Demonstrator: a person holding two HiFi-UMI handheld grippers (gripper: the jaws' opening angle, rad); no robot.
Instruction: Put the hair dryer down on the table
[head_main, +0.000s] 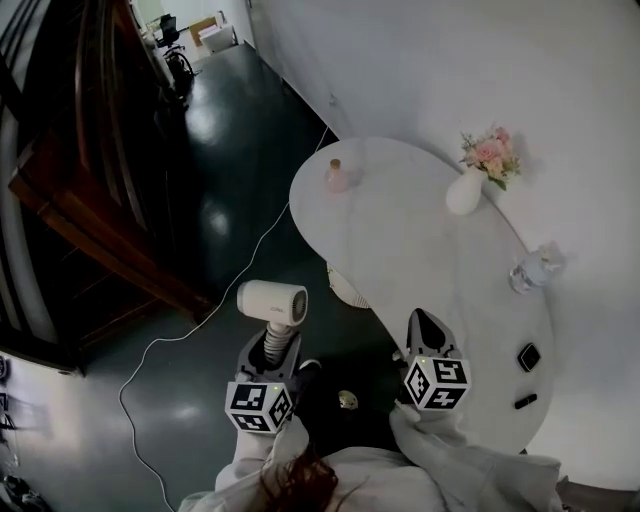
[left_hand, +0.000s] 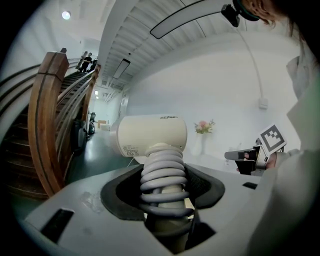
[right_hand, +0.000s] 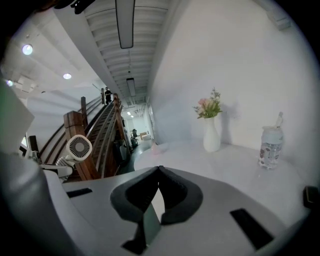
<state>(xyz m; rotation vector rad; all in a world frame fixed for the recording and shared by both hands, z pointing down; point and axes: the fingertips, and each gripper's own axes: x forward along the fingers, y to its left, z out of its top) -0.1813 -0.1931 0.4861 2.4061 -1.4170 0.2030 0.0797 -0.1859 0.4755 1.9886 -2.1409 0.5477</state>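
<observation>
A cream hair dryer (head_main: 272, 302) (left_hand: 150, 135) stands upright over the dark floor, left of the white table (head_main: 400, 250). My left gripper (head_main: 278, 336) (left_hand: 165, 186) is shut on its handle, which has the grey cord coiled around it. The barrel lies level above the jaws. The dryer's round rear grille (right_hand: 79, 148) shows at the left of the right gripper view. My right gripper (head_main: 422, 318) (right_hand: 157, 170) hovers over the table's near edge, its jaws meeting at the tips with nothing between them.
On the table stand a white vase with pink flowers (head_main: 467, 190) (right_hand: 210, 131), a small pink bottle (head_main: 337, 177), a water bottle (head_main: 530, 270) (right_hand: 270, 146) and two small black items (head_main: 529, 356). A white cable (head_main: 190, 330) trails across the floor. A wooden staircase (head_main: 90, 200) rises at the left.
</observation>
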